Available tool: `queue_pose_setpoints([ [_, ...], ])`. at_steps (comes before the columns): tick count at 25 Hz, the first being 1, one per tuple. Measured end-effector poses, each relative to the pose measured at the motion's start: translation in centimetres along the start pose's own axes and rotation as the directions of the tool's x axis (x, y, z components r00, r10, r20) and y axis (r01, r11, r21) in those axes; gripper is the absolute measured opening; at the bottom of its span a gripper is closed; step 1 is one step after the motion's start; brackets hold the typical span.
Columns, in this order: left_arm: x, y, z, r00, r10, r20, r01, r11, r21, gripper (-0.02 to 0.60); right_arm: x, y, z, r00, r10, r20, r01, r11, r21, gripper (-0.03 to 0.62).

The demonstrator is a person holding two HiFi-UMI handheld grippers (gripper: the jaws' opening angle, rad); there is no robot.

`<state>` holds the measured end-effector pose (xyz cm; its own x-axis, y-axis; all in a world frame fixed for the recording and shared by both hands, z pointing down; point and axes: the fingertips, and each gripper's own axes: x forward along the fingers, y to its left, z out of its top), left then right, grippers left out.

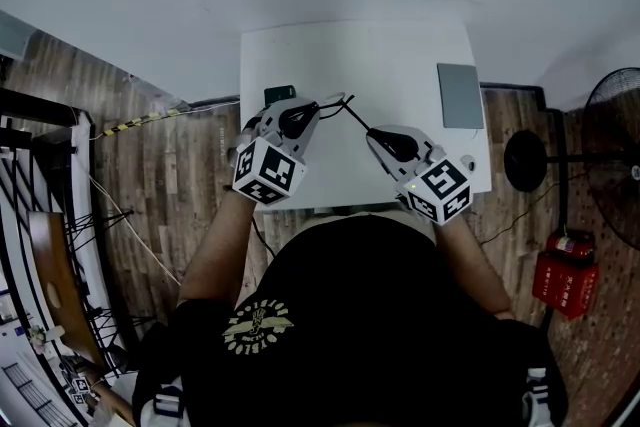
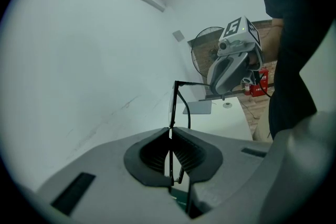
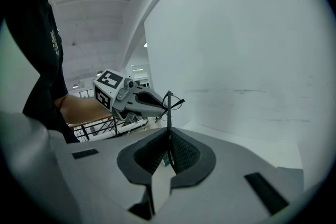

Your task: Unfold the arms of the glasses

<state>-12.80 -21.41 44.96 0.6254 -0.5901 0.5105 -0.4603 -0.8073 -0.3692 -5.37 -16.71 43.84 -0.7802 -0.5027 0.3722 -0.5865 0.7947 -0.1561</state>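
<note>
**Grip set for swinging the glasses (image 1: pixel 333 101) open**

Both tools carry the glasses in the air above the middle of the table (image 1: pixel 400 65), touching nothing else. The left hand-held gripper (image 1: pixel 318 108) has its jaws pressed together on the thin edge of the frame. That grip works as an anchor, so the front cannot turn. The right hand-held gripper (image 1: pixel 373 133) is pinched on one arm (image 1: pixel 357 114), which runs out at an angle from the frame toward it. Gripping well out from the hinge gives leverage about it. Judging by that angle, this arm looks at least partly open; I cannot tell how the other arm stands. A grey pad (image 1: pixel 460 95) lies by the table's right edge, well apart from the work.
</note>
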Motion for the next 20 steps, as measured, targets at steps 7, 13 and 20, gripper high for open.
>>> queue_pose_setpoints([
  [7,-1.7,-0.4,-0.8,1.000,-0.024,-0.018,0.025,0.997,0.069,0.023,0.4,2.1,-0.4,1.000,-0.020,-0.018,0.020,1.000,0.007,0.014],
  [13,-2.1,-1.0,-1.7,0.996,-0.051,0.074,0.060,0.990,-0.127,0.021,0.3,3.2,0.0,0.993,-0.108,0.044,0.108,0.994,0.012,0.050],
  [20,-1.5,-0.8,-2.8,0.992,0.034,0.119,0.008,0.943,-0.333,0.021,-2.4,3.6,2.4,0.963,-0.230,0.140,0.238,0.970,-0.043,0.087],
])
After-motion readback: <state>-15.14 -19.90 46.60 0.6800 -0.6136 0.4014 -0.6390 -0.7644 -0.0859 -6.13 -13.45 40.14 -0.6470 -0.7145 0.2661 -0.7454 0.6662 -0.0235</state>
